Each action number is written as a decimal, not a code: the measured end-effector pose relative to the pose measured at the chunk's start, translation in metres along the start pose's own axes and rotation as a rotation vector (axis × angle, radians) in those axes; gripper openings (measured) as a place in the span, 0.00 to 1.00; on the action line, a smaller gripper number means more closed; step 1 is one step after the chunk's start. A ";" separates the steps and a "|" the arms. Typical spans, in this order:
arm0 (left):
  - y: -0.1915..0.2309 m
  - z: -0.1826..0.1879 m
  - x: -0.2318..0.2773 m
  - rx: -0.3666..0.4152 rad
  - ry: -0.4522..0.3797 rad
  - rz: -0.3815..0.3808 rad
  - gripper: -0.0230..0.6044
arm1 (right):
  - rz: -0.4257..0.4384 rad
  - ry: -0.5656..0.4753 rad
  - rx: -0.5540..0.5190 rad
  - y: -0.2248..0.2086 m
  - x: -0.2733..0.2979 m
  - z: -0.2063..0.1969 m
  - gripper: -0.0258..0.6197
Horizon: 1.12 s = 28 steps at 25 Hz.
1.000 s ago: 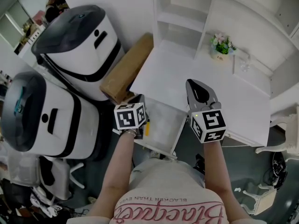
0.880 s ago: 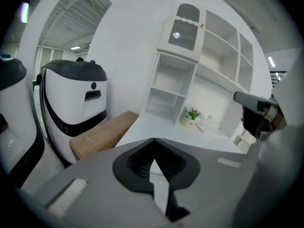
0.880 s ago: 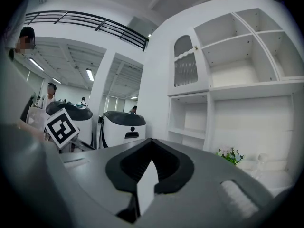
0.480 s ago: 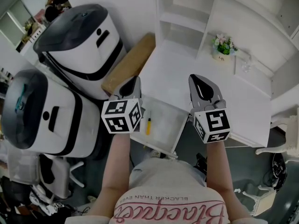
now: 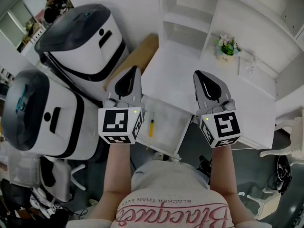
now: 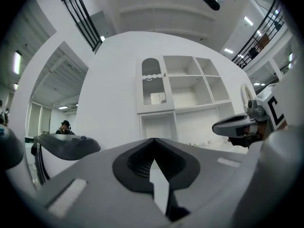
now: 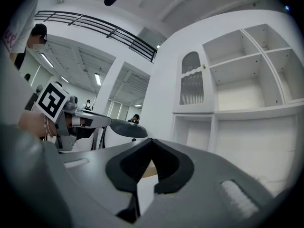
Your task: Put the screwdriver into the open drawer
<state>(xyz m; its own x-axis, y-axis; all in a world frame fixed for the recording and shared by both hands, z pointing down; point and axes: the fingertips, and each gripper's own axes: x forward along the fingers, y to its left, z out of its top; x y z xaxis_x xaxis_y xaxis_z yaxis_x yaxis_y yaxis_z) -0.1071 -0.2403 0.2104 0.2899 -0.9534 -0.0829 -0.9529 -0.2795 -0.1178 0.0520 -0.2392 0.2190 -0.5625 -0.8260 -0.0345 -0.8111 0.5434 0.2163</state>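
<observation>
- Screwdriver (image 5: 151, 127): lies inside the open drawer (image 5: 169, 120), near its left side, long axis front to back.
- Left gripper (image 5: 134, 70): nearer, above the drawer's left edge; jaws together, empty.
- Right gripper (image 5: 200, 74): beyond the drawer's right side; jaws together, empty.
</observation>
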 end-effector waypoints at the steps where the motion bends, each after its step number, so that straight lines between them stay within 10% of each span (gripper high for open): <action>1: 0.000 0.006 -0.002 0.008 -0.016 0.000 0.07 | 0.000 -0.009 -0.006 0.000 -0.001 0.004 0.04; 28: 0.013 0.059 -0.036 0.067 -0.147 0.050 0.07 | -0.121 -0.142 -0.027 -0.020 -0.040 0.057 0.04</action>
<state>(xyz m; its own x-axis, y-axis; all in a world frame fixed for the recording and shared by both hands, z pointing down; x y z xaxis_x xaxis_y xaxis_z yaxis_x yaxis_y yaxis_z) -0.1242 -0.2029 0.1537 0.2565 -0.9380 -0.2333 -0.9598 -0.2188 -0.1756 0.0818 -0.2088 0.1607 -0.4793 -0.8548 -0.1988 -0.8709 0.4352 0.2284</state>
